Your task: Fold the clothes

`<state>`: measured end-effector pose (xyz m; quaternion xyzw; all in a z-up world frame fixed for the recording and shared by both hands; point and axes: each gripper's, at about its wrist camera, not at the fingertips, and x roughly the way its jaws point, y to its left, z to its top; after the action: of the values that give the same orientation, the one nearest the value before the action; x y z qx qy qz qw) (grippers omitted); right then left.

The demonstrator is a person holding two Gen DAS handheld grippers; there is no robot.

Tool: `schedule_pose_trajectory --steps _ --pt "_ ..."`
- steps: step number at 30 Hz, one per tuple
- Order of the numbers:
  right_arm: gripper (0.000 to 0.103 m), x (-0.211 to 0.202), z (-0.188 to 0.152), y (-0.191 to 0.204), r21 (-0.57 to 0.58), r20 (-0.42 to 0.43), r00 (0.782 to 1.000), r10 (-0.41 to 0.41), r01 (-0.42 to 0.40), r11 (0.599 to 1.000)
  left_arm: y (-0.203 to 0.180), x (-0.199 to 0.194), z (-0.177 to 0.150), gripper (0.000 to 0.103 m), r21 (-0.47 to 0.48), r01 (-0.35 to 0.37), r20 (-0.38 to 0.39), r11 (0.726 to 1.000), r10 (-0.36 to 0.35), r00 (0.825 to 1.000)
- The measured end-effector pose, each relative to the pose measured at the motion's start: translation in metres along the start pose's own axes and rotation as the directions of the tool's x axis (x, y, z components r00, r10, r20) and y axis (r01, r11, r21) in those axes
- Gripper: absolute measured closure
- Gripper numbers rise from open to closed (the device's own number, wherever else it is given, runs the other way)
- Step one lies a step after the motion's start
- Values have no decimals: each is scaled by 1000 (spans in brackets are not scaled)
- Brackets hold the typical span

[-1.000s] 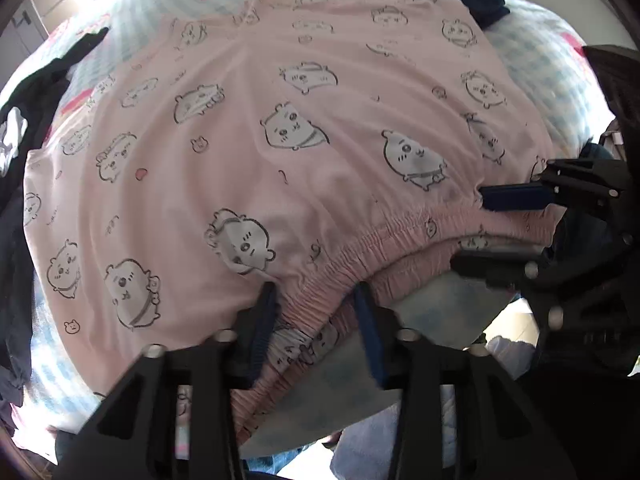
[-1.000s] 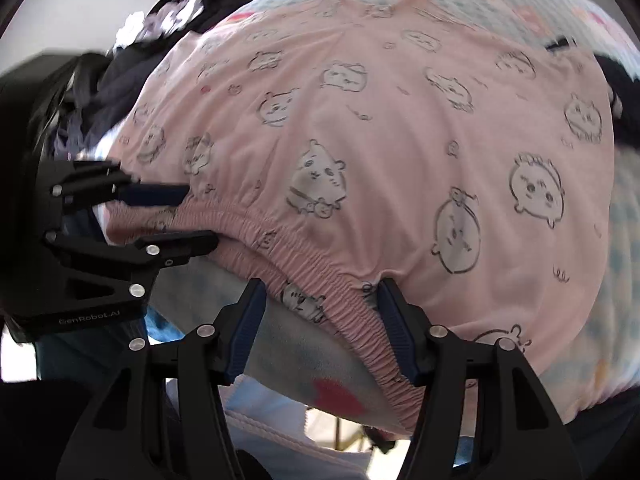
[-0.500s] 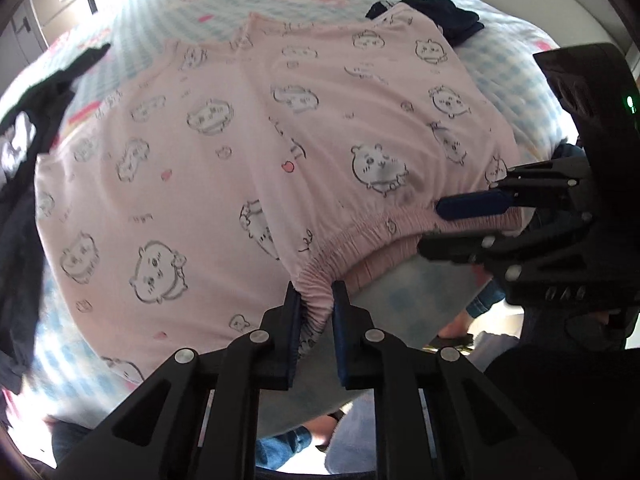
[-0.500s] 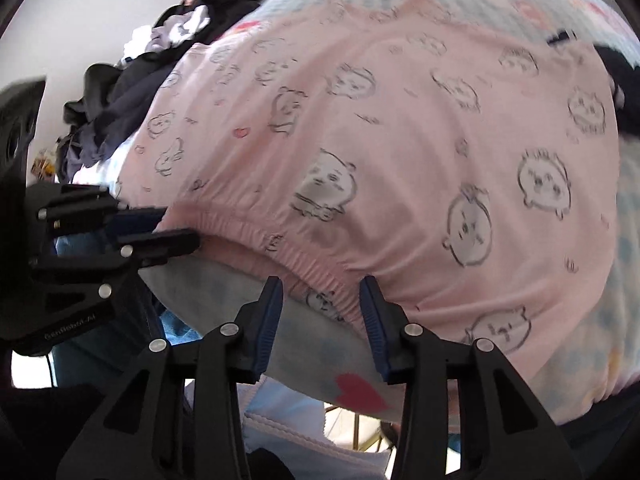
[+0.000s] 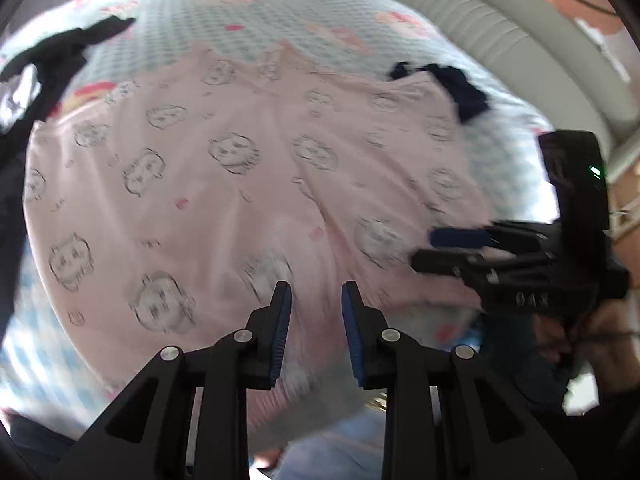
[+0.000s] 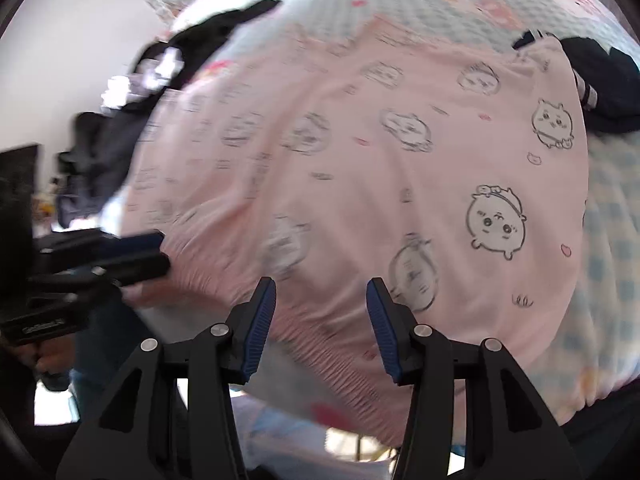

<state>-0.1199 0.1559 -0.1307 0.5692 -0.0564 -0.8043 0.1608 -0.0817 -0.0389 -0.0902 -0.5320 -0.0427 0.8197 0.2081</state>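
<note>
Pink shorts with cartoon faces (image 5: 248,184) lie spread flat on the bed, elastic waistband at the near edge; they also show in the right wrist view (image 6: 380,168). My left gripper (image 5: 316,308) is open, its jaws apart above the waistband and holding nothing. My right gripper (image 6: 322,300) is open above the waistband's right part and empty. Each gripper shows in the other's view: the right one (image 5: 452,248) at the right, the left one (image 6: 156,252) at the left. Both views are blurred.
The bed has a blue checked sheet (image 5: 256,20). A dark navy garment (image 5: 460,84) lies at the shorts' far right corner. A pile of black clothes (image 5: 44,64) lies at the left. A padded headboard (image 5: 500,28) stands at the far right.
Both grippers have opened and let go of the waistband. They have lifted and moved forward over the shorts, which now lie flat.
</note>
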Motion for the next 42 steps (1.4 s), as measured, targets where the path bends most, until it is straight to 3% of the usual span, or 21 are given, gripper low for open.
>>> schedule_pose_trajectory --steps 3,6,9,12,14,15,18,20,23,24,26,28,30,33,36,38,39,40,42 --pt "55 10 -3 -1 1 -47 999 -27 27 1000 -8 7 3 74 -29 78 -35 997 -79 996" --pt "54 8 -16 -2 3 -67 998 -22 22 1000 -20 17 -9 67 35 14 -117 999 -10 993" --pt "54 5 -34 -19 68 -102 994 29 -22 997 -2 32 -30 67 -10 11 -223 1000 -13 975" --pt "54 -9 -40 -20 49 -88 995 49 -45 998 15 7 -31 67 -115 135 -122 984 -148 981" --pt "54 -23 -34 -17 24 -49 997 61 -60 998 30 -14 -27 67 -178 170 -2 969 -173 985" --pt "54 -30 -30 -16 11 -30 997 67 -67 998 41 -22 -25 65 -216 139 57 966 -130 990" --pt "50 -37 -15 -12 0 23 998 62 -62 998 75 -26 -21 65 -356 13 116 934 31 993" --pt "50 -32 -5 -12 7 35 999 29 -30 1000 90 -20 -23 65 -411 -14 105 912 63 993" --pt "50 -5 0 -20 53 -33 999 -13 15 998 102 1 -32 71 -435 -180 -54 882 174 983" --pt "50 4 -3 -23 71 -71 997 -29 34 997 105 -2 -35 77 -444 -177 -55 878 170 984" --pt "50 6 -13 -23 70 -87 996 -33 39 997 109 -9 -41 77 -457 -171 -50 873 167 985" --pt "50 -2 -20 -20 42 -90 995 -36 40 998 101 -19 -40 76 -411 -224 -48 884 224 973" --pt "50 -12 -21 -18 25 -77 997 -22 24 999 83 -27 -32 76 -349 -193 11 917 210 978" --pt "50 -23 -12 -17 23 -21 1000 -6 6 1000 60 -28 -18 73 -269 -84 94 960 113 989" --pt "50 -22 1 -15 41 13 1000 -10 9 999 35 -2 0 70 -193 -22 84 981 39 996" --pt "49 -8 2 -13 60 -27 999 22 -21 998 29 16 1 70 -175 51 40 983 -45 998" --pt "48 0 -2 -10 57 -55 998 35 -32 998 16 27 3 70 -145 42 -4 989 -43 999" --pt "47 7 -6 -7 48 -78 996 35 -31 998 8 34 2 70 -109 -14 -43 994 9 999" --pt "47 6 -16 -3 29 -96 995 34 -31 999 0 46 -6 70 -21 -154 -133 988 150 980"
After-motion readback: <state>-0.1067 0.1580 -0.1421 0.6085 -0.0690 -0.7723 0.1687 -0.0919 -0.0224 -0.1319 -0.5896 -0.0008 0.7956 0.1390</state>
